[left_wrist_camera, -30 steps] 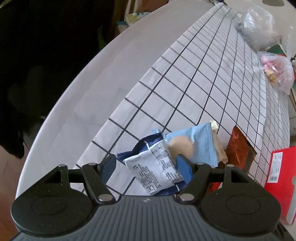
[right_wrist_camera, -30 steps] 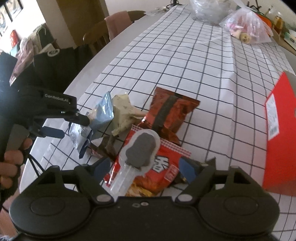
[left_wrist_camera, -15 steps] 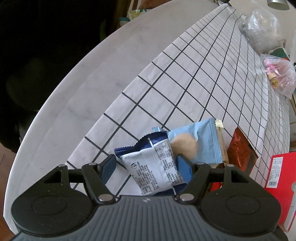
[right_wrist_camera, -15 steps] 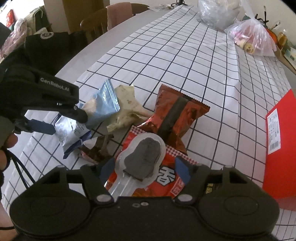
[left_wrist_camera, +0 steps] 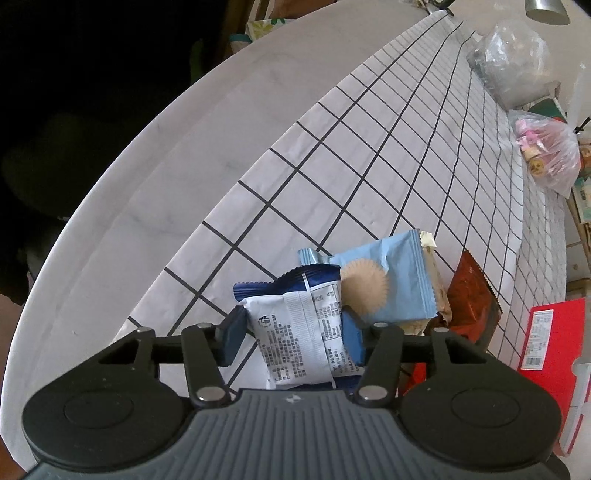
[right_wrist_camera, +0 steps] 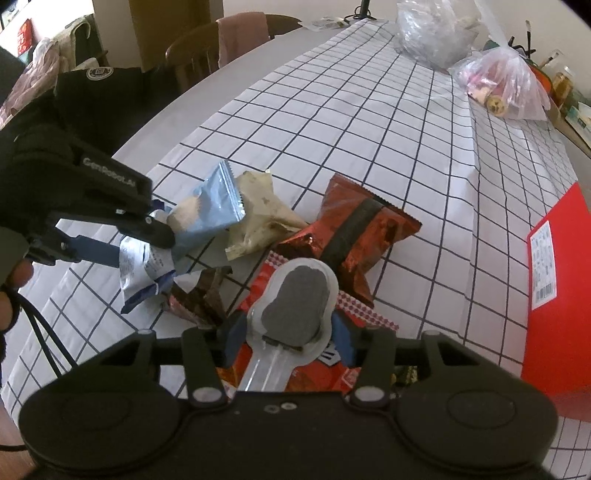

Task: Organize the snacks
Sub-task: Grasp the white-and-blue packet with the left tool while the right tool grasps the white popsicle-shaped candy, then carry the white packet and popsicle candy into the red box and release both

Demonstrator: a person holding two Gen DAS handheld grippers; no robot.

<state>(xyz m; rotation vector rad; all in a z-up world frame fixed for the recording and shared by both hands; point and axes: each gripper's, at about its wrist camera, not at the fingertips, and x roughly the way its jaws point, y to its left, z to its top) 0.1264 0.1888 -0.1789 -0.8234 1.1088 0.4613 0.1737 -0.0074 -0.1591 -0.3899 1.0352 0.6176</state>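
Red: two packets [right_wrist_camera: 354, 229], one box [right_wrist_camera: 554, 295]; blue: two packets [left_wrist_camera: 384, 277].

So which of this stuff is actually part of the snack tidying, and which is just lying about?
Part of the job:
white and navy packet
light blue packet
clear pack with a grey treat
dark red bag
red box

Lying about:
pink-filled plastic bag
clear plastic bag
chair

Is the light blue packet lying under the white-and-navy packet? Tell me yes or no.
No: in the left wrist view the light blue packet lies partly over the white-and-navy packet, covering its upper right corner.
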